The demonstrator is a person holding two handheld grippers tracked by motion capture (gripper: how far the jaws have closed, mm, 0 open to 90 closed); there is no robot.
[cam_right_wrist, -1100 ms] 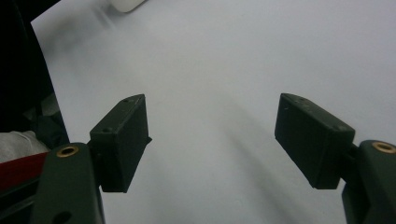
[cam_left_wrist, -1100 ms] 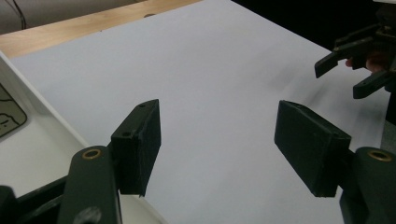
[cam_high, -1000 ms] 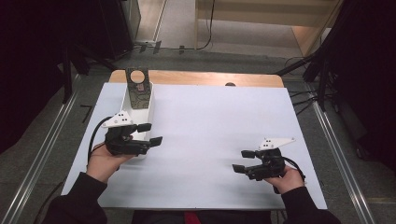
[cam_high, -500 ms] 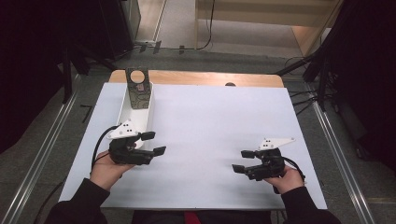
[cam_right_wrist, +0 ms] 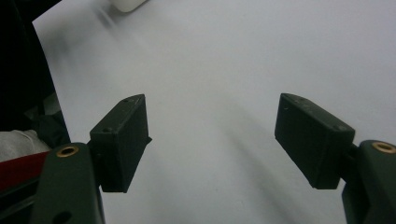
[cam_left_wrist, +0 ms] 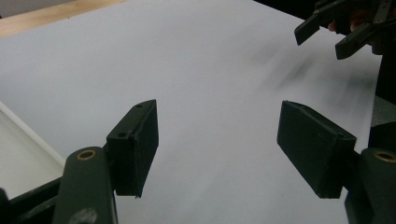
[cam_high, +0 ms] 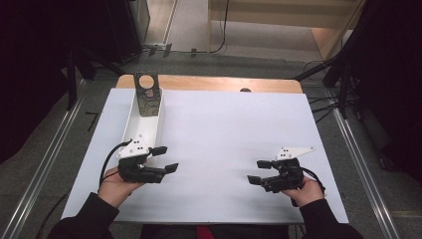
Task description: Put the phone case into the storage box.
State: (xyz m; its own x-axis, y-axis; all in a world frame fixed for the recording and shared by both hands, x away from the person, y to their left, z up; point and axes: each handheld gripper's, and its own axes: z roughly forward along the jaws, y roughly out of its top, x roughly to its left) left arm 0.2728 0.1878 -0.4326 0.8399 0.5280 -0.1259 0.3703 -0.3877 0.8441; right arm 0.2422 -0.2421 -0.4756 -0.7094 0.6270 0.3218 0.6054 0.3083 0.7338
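While the white tray [cam_high: 142,130] lies along the left of the table [cam_high: 234,124], with a dark circuit-patterned plate [cam_high: 148,98] propped at its far end, the left gripper [cam_high: 164,158] hovers just beside the tray's near end, jaws spread wide and empty. Well apart, at the near right, the right gripper [cam_high: 259,172] hangs over bare white surface, its jaws likewise spread and holding nothing.
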